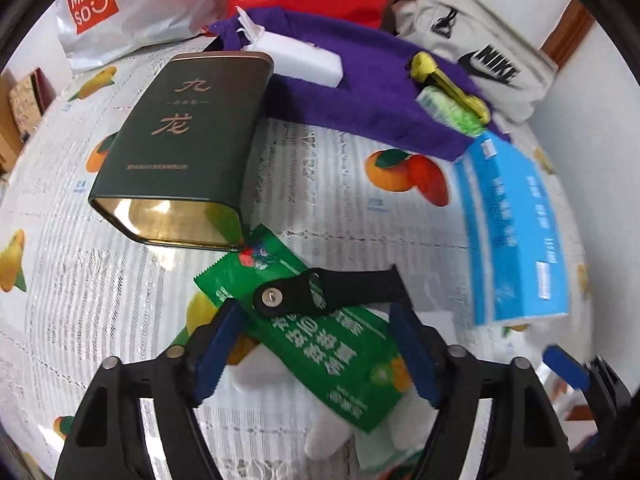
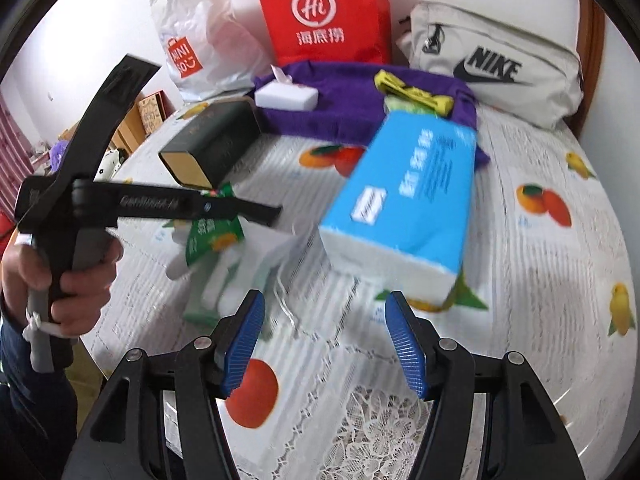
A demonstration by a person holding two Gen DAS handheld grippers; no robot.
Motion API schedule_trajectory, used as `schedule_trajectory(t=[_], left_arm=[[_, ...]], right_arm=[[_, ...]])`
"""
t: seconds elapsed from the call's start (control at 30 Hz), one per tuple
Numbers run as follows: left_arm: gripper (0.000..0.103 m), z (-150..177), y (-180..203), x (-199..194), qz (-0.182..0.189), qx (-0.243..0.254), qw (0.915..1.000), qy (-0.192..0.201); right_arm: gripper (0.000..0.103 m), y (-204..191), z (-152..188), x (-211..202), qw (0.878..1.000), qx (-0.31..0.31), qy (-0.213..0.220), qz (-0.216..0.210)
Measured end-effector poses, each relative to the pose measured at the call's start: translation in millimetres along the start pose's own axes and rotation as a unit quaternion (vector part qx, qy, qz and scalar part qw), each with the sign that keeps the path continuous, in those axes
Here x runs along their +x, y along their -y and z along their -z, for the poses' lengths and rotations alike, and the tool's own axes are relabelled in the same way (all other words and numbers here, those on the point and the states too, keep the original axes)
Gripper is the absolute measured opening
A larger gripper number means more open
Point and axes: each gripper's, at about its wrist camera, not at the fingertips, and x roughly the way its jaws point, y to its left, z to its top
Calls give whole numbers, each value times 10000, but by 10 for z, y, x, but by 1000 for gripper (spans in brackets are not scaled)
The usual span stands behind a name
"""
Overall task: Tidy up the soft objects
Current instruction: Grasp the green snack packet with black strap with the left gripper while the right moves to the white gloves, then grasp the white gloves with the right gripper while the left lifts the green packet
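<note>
While the left gripper [image 1: 316, 354] points down with its ribbed blue jaws spread wide, a glossy green packet [image 1: 320, 340] lies between them, and whether the pads touch it cannot be told. The packet rests just in front of the open mouth of the dark green rectangular tin [image 1: 184, 140] on the lace-covered desk [image 1: 320, 168]. The right gripper [image 2: 324, 340] hangs with jaws apart and empty, just before a blue, soft-sided tissue pack [image 2: 408, 200] right of the tin. Behind the tin lies fuzzy purple cloth [image 1: 368, 92].
</note>
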Motion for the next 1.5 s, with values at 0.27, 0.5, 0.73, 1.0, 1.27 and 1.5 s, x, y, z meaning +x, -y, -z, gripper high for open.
schedule_trajectory(t=[0.27,0.5,0.73,1.0,1.27,1.5], left_arm=[[72,54,25,36,-169,111,9997,147],[41,267,-125,-212,63,362,9986,380],[40,337,-288,-266,355,295,9985,305],[73,217,-109,-138,560,110,9982,174],[53,239,-56,-45,204,221,9993,207],[45,373,-256,-246,276,348,9984,338]], right_arm=[[62,19,159,116,9997,94,-138,-155],[62,-56,210,99,9997,86,-92,-209],[62,-170,285,69,9997,-10,-105,-204],[62,-192,302,50,9997,-40,-94,-225],[62,-181,357,72,9995,34,-143,-263],[62,-178,365,43,9996,37,-96,-247]])
